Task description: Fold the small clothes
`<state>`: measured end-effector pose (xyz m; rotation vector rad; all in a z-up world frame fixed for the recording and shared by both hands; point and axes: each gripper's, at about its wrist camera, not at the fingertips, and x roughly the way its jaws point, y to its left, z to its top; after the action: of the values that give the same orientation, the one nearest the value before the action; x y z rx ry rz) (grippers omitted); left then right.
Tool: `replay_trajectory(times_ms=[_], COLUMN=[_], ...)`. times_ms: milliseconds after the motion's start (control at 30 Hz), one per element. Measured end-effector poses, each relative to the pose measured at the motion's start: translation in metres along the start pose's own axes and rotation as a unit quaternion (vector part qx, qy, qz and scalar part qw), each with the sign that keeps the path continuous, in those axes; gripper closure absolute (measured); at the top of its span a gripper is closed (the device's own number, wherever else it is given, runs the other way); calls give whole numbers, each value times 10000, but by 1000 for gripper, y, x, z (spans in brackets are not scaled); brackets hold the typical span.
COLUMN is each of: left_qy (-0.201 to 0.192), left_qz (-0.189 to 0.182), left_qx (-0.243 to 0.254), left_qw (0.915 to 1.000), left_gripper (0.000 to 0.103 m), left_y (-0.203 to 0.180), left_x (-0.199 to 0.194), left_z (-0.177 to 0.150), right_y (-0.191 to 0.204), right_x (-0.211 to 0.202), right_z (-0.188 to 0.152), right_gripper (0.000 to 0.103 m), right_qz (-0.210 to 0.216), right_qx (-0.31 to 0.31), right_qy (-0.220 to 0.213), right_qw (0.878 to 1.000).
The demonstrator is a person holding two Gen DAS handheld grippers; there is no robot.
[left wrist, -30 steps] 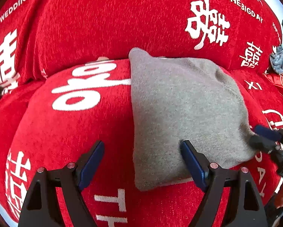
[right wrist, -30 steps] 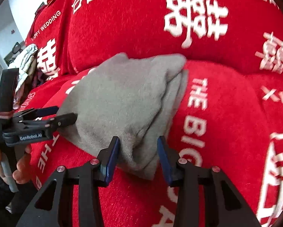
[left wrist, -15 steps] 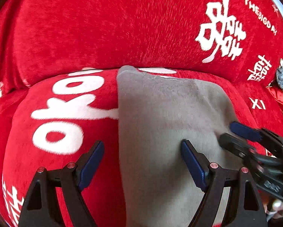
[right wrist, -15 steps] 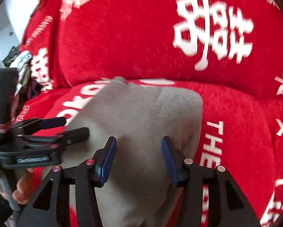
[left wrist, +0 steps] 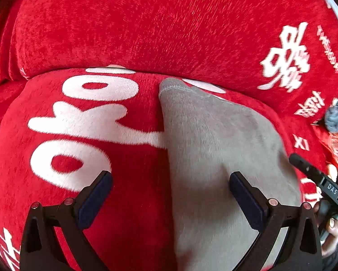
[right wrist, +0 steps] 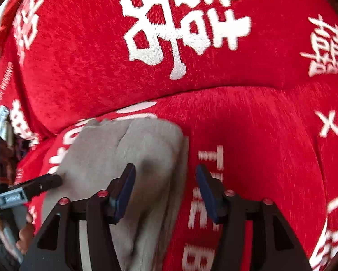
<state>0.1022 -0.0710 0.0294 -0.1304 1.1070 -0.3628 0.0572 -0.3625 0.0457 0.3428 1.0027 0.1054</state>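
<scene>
A folded grey garment (left wrist: 214, 158) lies on the red seat cushion (left wrist: 78, 180) of a sofa. My left gripper (left wrist: 170, 195) hovers over its near left part, jaws opening wide; the garment's left edge runs between the fingers and neither pad presses it. My right gripper (right wrist: 166, 189) hangs over the garment (right wrist: 146, 153) at its right edge, jaws also opening, and its pads stand apart from the cloth. Each gripper shows in the other's view: the right gripper's finger (left wrist: 304, 164) and the left gripper's finger (right wrist: 44, 183).
The red backrest (left wrist: 169, 33) with white characters rises right behind the garment. A blue-grey cloth (left wrist: 337, 117) lies at the far right, and a pale cloth (right wrist: 0, 122) at the far left. A person's hands (left wrist: 331, 230) hold the grippers' handles.
Both grippers have moved in closer over the garment, which now fills more of each view. The right jaws have spread apart, and the left jaws stand wider than before.
</scene>
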Motion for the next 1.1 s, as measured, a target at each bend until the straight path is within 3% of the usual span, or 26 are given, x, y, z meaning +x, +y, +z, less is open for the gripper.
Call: replay_trajectory(times_ms=[133,267,367,467,500,533,567,600,700,933,1100], left_qy=[-84,154,430,575,532,514,531,434,226,-96,-110], left_qz=[-223,-714,-989,-1048,-1055,-1158,-1216,-1011,-774,-401,-408], left_qx=[30,-232,-235,-279,-236,-178,-131,14,332,748,751], left_qw=[9997,9971,9939,9924,9927,9918,9911,9939,9962,9963,9963], left_gripper=[0,0,0,1,7,32,34,36,46,50,50], left_y=[13,17,5,-9,-14,-19,-24,-31,-43,-57,-53], left_x=[-16,-5,11,29,29,28,27,24,15,-7,-21], left_z=[-16,-22,-21,-17,-16,-15,-15,-16,-19,-33,-45], right_y=[-9,-21,-23,-13,-9,-4,3,8,24,45,57], right_x=[-28,-37,-23,7,16,17,21,22,20,-3,-18], right_z=[-28,-40,-40,-40,-41,-40,-39,-37,-34,-39,-50], right_gripper=[36,30,30,30,30,30,32,42,57,63,63], right_qz=[352,599,916,969,976,913,806,741,602,409,399], right_qx=[130,490,810,880,873,780,687,623,292,-93,-250], right_qy=[-33,-109,40,436,492,277,278,282,249,9,-9], right_qw=[9993,9969,9925,9904,9902,9924,9940,9949,9975,9991,9989])
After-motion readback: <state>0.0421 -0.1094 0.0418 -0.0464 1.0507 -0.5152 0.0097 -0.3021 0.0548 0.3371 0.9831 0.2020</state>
